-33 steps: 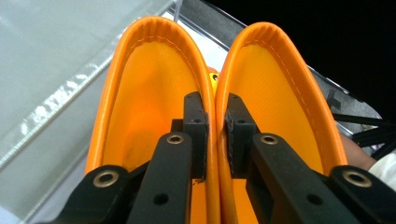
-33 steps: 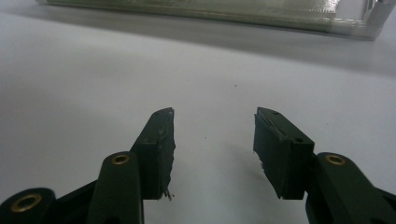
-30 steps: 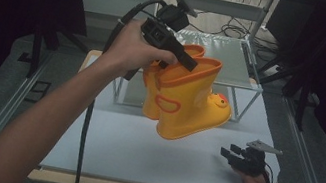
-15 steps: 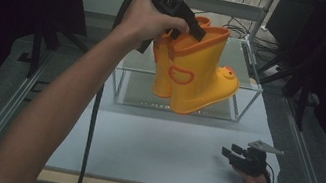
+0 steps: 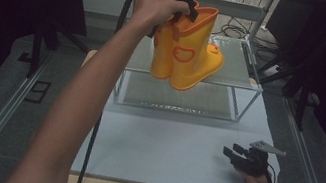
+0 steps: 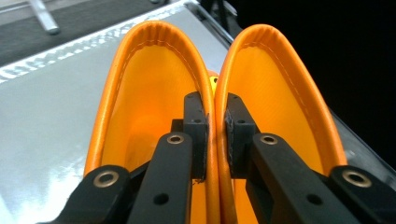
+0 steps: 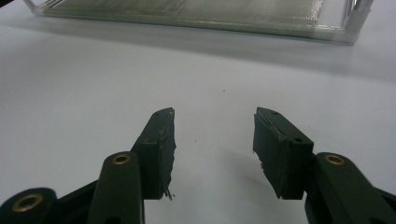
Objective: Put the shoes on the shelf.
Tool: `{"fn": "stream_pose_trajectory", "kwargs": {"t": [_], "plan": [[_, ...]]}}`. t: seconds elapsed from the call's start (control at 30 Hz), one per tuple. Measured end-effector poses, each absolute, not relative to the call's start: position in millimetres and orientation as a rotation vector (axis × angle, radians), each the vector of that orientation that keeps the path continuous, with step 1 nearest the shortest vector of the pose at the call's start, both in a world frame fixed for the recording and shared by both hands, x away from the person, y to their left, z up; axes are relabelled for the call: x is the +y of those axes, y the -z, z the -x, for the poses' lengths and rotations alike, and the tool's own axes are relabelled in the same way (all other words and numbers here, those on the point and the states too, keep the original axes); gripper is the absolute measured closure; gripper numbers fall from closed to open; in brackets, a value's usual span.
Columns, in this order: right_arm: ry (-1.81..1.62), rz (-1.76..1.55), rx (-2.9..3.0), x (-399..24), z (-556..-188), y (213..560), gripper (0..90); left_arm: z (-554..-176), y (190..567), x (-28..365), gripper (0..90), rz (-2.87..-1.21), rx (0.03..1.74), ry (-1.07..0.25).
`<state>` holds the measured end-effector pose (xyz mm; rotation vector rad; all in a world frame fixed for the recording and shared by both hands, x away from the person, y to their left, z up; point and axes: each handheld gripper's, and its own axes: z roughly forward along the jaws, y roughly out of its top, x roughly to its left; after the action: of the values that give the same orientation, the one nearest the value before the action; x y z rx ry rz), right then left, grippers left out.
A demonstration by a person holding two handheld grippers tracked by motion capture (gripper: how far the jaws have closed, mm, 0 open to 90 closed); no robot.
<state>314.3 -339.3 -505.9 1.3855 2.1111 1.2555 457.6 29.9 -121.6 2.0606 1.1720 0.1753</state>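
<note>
step: carrying pair of yellow rain boots [image 5: 185,55] over clear rack [image 5: 248,84] | left gripper [image 6: 216,135] clamped on both inner cuffs — boots airborne | right gripper [image 7: 215,149] open, idle on white mat [image 5: 166,148] | next: likely lower gently onto rack's top shelf, soles flat, then release

Left gripper [image 6: 216,135] pinches touching inner rims of two orange boots [image 6: 154,88] together, above shiny grey shelf [image 6: 42,102].

High overhead view forward-down; two close tool-mounted views, sharing the clear rack [image 5: 188,83] [image 7: 196,11].
</note>
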Motion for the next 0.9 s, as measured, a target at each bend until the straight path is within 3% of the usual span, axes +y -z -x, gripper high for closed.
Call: {"fn": "stream_pose_trajectory", "kwargs": {"t": [0.5, 0.9], "plan": [[-1.271, -1.389, 2.096, -341.9, -313.5, 504.5, 48.5, -500.8, 133.2, 29.0, 82.1, -1.923, 1.363, -0.274], [-1.28, -1.392, 2.092, -342.3, -312.5, 503.6, 48.5, -542.5, 159.4, 19.0, 82.1, -1.927, 1.42, -0.293]]}}
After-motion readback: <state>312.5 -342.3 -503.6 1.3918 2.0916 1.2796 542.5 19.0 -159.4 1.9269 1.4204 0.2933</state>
